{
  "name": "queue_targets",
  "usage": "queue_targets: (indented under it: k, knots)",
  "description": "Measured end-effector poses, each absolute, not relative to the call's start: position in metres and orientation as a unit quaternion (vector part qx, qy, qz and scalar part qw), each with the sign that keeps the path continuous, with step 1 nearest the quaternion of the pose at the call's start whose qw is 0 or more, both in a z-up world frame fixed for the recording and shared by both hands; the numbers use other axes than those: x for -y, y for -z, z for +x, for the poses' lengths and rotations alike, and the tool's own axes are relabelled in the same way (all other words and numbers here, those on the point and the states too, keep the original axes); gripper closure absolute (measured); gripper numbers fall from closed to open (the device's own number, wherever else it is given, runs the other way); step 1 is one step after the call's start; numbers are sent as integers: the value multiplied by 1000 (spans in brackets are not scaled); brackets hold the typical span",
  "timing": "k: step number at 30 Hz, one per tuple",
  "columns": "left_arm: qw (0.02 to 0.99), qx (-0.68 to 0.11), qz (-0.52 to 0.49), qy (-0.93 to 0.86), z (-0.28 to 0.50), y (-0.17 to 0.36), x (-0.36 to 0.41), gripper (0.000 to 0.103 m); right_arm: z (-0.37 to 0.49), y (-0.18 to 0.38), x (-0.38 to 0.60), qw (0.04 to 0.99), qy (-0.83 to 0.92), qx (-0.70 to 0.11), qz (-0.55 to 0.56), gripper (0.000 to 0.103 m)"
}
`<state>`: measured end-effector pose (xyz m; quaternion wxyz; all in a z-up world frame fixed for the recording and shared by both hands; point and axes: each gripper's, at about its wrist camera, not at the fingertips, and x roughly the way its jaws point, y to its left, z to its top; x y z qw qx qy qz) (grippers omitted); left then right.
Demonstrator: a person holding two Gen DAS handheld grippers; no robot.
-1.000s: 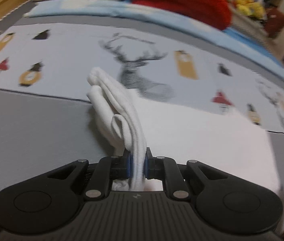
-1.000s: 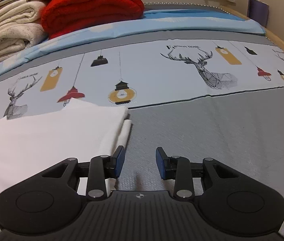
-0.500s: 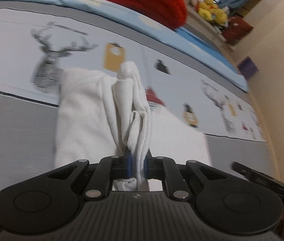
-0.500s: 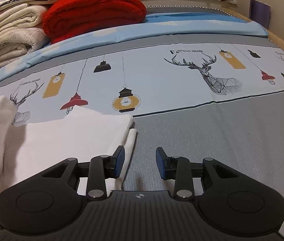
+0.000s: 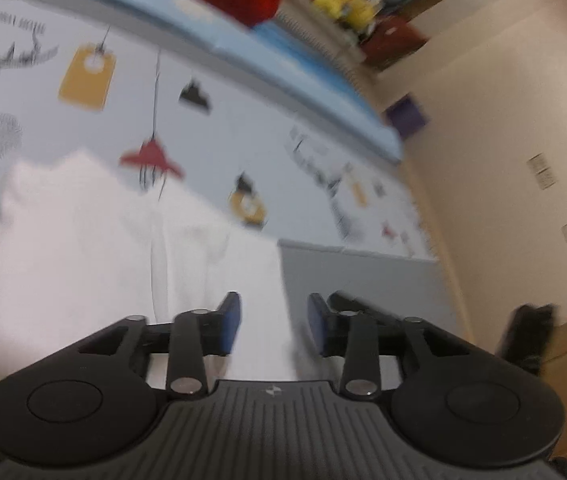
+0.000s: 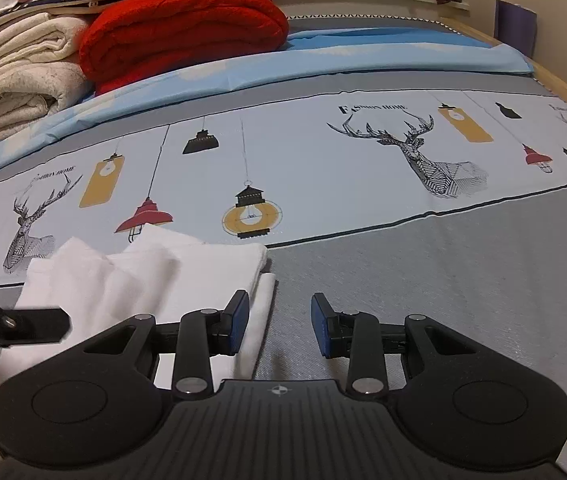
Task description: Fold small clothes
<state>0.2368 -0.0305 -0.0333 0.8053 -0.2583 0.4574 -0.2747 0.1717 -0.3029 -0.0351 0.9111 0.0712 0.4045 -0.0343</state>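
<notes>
A white garment [image 5: 95,248] lies folded on the bed's printed sheet; the left wrist view is blurred by motion. My left gripper [image 5: 273,326] is open and empty, low over the garment's right part. In the right wrist view the same garment [image 6: 155,280] lies at lower left with a folded flap on top. My right gripper [image 6: 279,326] is open and empty, straddling the garment's right edge, its left finger [image 6: 237,320] over the cloth. A black finger of the left gripper [image 6: 15,326] shows at the left edge.
The bed sheet [image 6: 323,168] has deer and lantern prints above a grey band [image 6: 443,280]. A red blanket [image 6: 187,36] and cream towels [image 6: 19,76] are stacked at the head. A beige wall [image 5: 503,140] and a wooden edge lie right of the bed.
My left gripper has opened and let go of the bunched white cloth it held up. The cloth now lies on the garment as a folded flap. The left gripper swung right.
</notes>
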Motion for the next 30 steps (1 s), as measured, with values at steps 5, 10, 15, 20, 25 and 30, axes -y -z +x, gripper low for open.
queue_targets:
  k: [5,10,15,20,25,30]
  knots:
    - [830,-451,-250,213,236,28,-10,61,175,34,297,913,28,-401,76,68]
    - [833,-488,-224,134,237,43,-46,63,176,33,287,914,17,-397,84,68]
    - [836,-497,-197,125,232,42,-72,63,180,34,286,907,-5,-396,145,67]
    - [827,-521,-147,152,223,49,-68,63,190,47,280,877,-47,-433,203,63]
    - [829,-526,-100,162,215,56,-52,63,198,61,261,848,-86,-470,230,56]
    - [831,-523,-84,166,213,56,-48,63,207,75,238,834,-87,-502,211,48]
